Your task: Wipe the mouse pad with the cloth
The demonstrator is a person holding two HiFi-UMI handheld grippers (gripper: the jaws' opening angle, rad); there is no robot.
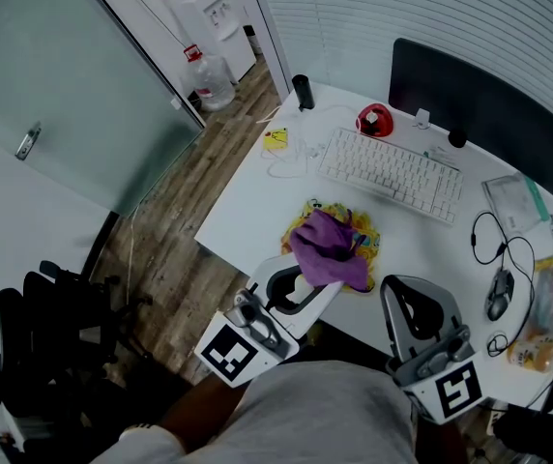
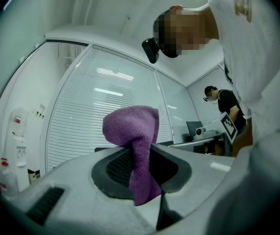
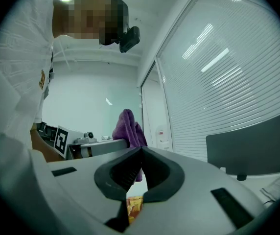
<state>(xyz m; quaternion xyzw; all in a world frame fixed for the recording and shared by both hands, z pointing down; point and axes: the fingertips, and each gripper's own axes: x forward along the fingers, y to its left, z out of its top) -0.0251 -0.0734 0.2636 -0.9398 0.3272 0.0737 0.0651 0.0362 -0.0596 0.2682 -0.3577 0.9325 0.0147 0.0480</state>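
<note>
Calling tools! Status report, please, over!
Copy: left tool shut on cloth, right tool shut, empty. Cloth over pad. Nearby keyboard clear of pad.

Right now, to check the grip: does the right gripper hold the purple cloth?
No, the left gripper pinches the purple cloth; the right gripper is shut, empty.

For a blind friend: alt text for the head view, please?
The left hand-held gripper grips a purple cloth over a yellow mouse pad on a white desk. The right hand-held gripper is shut beside it.
</note>
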